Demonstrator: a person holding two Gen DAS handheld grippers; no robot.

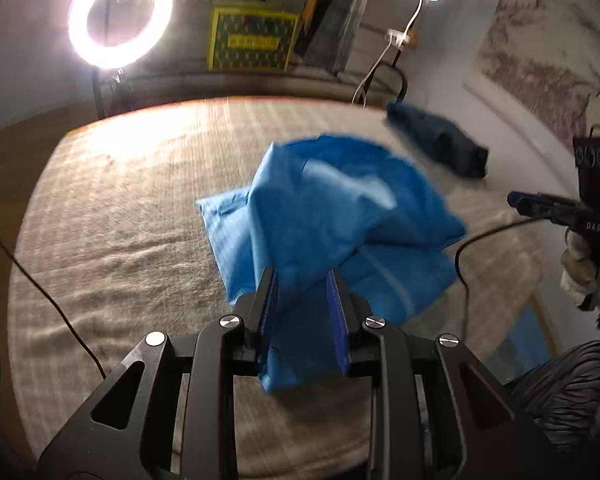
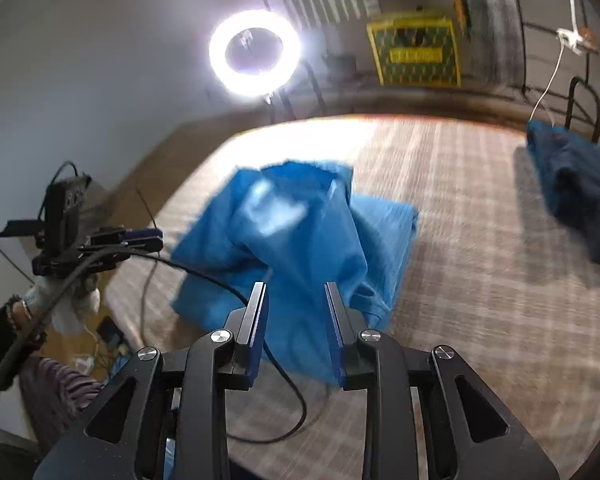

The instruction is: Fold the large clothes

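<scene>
A bright blue garment [image 1: 340, 216] lies crumpled and partly folded on the checked bed cover [image 1: 132, 208]. My left gripper [image 1: 302, 276] has its fingers apart with blue cloth bunched between them; the cloth hangs through the gap. My right gripper [image 2: 296, 288] is open just above the near edge of the same garment [image 2: 300, 236], with nothing pinched. In the left wrist view the right gripper [image 1: 536, 204] shows at the far right. In the right wrist view the left gripper [image 2: 140, 238] shows at the left.
A dark blue folded garment [image 1: 440, 144] lies at the far right of the bed, also in the right wrist view [image 2: 576, 188]. A ring light [image 1: 120, 12] stands behind the bed. Black cables [image 2: 284, 380] trail across the cover. A yellow-green box [image 1: 252, 38] sits beyond.
</scene>
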